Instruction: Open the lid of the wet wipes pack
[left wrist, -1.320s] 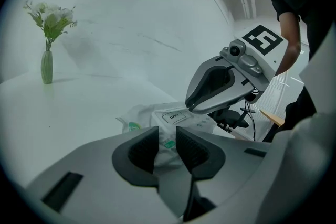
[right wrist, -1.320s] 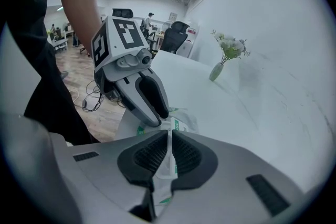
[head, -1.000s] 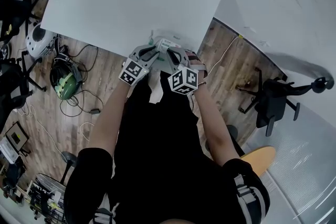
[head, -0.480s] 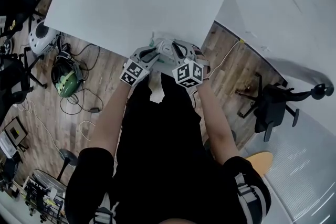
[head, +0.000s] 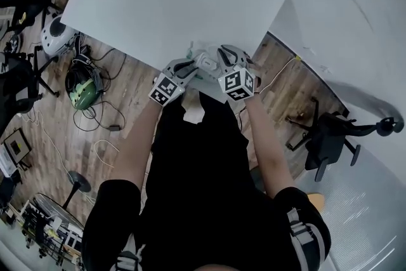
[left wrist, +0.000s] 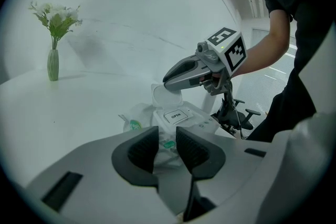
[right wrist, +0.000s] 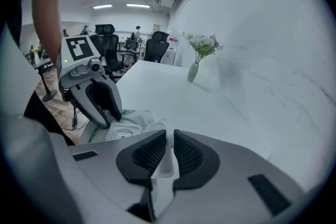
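Observation:
The wet wipes pack (head: 202, 52) lies at the near edge of the white table (head: 177, 3). It is a soft white pouch with green print (left wrist: 137, 122) and a white "OPEN" label (left wrist: 176, 115). My left gripper (left wrist: 167, 147) is shut on the pack's crinkled near end. The hinged lid (left wrist: 164, 97) stands raised. My right gripper (right wrist: 169, 152) has the lid's edge (right wrist: 164, 167) in the narrow gap between its jaws. These jaws have just been opening, and the pads no longer seem to press the lid. From the left gripper view the right gripper (left wrist: 167, 83) hovers over the lid.
A slim vase of flowers (left wrist: 53, 63) stands far back on the table. The table's near edge runs just under both grippers. An office chair (head: 330, 136) stands on the wooden floor at the right, and cables and gear (head: 82, 89) lie on the floor at the left.
My right gripper has moved away from the left one, toward the far right, and the lid has swung up with it. The left gripper has stayed on the pack.

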Available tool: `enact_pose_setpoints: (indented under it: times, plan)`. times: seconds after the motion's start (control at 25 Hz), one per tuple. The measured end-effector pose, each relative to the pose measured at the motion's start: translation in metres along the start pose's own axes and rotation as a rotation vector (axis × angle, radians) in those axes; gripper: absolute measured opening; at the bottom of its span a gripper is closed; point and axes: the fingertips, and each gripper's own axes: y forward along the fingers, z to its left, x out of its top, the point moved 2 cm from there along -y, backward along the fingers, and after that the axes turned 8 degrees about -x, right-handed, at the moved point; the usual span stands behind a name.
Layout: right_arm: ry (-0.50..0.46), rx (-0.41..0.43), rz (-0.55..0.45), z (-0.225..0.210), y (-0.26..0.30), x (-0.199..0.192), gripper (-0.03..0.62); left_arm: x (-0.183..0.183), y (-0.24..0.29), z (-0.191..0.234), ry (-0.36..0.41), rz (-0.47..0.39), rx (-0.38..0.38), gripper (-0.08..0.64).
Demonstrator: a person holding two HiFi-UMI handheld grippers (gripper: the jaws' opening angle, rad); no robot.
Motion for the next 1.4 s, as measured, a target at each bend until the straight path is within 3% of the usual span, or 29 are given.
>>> enact_pose_setpoints:
  times: [0.6, 0.96, 1.4]
  plan:
    - [0.090, 0.049, 0.026, -0.007, 0.028, -0.013, 0.080, -0.003, -0.002, 0.006, 0.005, -0.003, 0.017, 0.115]
    - [0.102, -0.003, 0.047, -0.010, 0.016, -0.013, 0.077, -0.001, -0.003, 0.003, -0.008, -0.003, 0.002, 0.115]
    - [0.235, -0.097, 0.059, -0.014, -0.038, -0.015, 0.017, 0.006, -0.020, -0.009, -0.018, 0.042, -0.037, 0.110]
